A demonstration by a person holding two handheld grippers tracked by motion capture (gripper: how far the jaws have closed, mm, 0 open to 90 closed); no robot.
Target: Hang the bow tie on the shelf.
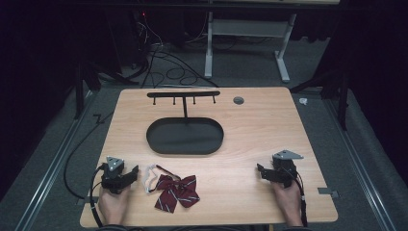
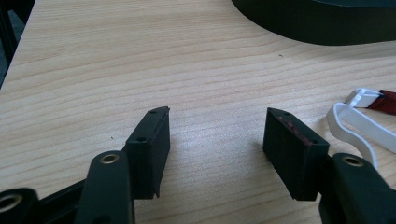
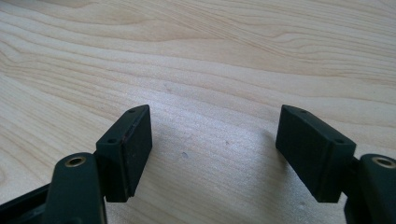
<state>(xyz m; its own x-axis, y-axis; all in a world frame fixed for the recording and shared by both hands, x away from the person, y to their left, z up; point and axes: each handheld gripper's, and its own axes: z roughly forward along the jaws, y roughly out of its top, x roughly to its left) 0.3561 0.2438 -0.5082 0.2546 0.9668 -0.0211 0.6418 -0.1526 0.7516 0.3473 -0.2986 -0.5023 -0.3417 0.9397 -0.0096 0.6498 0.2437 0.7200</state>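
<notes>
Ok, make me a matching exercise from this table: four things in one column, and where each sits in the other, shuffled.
Things:
1. bow tie
2. tray
3. left gripper
4. right gripper

Places:
A. middle of the table, under the black hook rack
B. near edge, between the two grippers
C. near right corner, jaws open over bare wood
D. near left corner, jaws open beside the tie's white strap

Pairs: 1-B, 2-A, 3-D, 4-C

Two black tools: left tool (image 1: 129, 177), right tool (image 1: 263, 172), each with grey three-cornered plate, brass-ringed screws, trailing black cable.
</notes>
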